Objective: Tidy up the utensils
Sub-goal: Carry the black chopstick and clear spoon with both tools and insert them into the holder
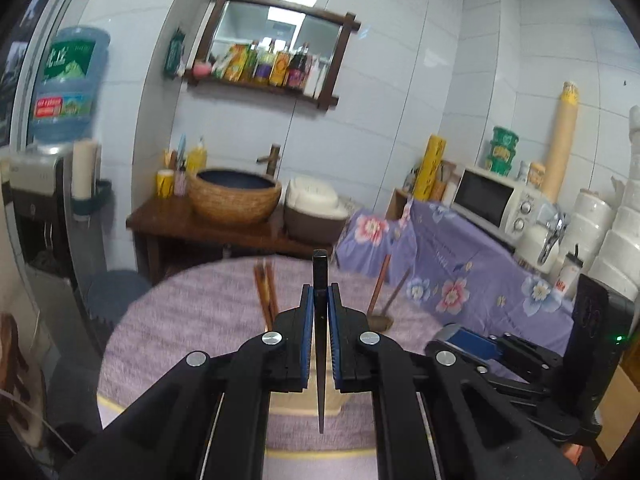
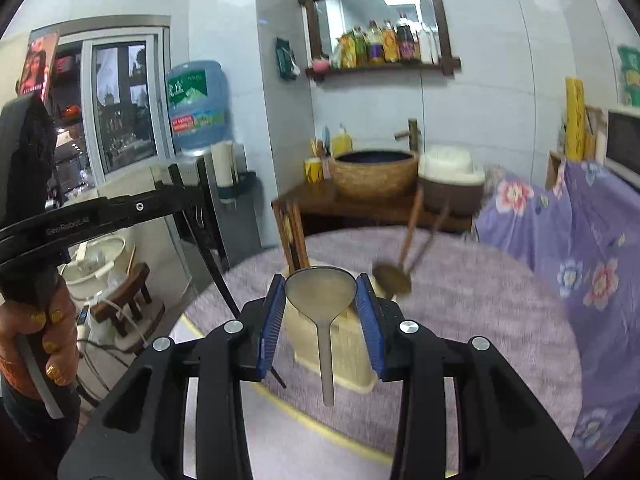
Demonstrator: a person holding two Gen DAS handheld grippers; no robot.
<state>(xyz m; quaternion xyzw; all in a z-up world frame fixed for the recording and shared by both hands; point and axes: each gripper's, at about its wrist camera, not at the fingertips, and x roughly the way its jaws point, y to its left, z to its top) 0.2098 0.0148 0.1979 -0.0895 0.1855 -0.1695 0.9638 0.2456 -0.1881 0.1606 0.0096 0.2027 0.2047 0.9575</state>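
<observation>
Left tongs (image 1: 320,300) clamped on a dark chopstick (image 1: 320,344), stick running upright between the blue pads, tip past the fingertips, pointed end hanging below. Right tongs (image 2: 320,300) grip a metal spoon (image 2: 322,292) by its bowl, handle dangling down. Both hover over a beige utensil holder (image 2: 352,348) on the purple tabletop (image 2: 480,300). Behind: wooden chopsticks (image 2: 294,240) and brown ladle (image 2: 394,276) standing up from the holder area.
</observation>
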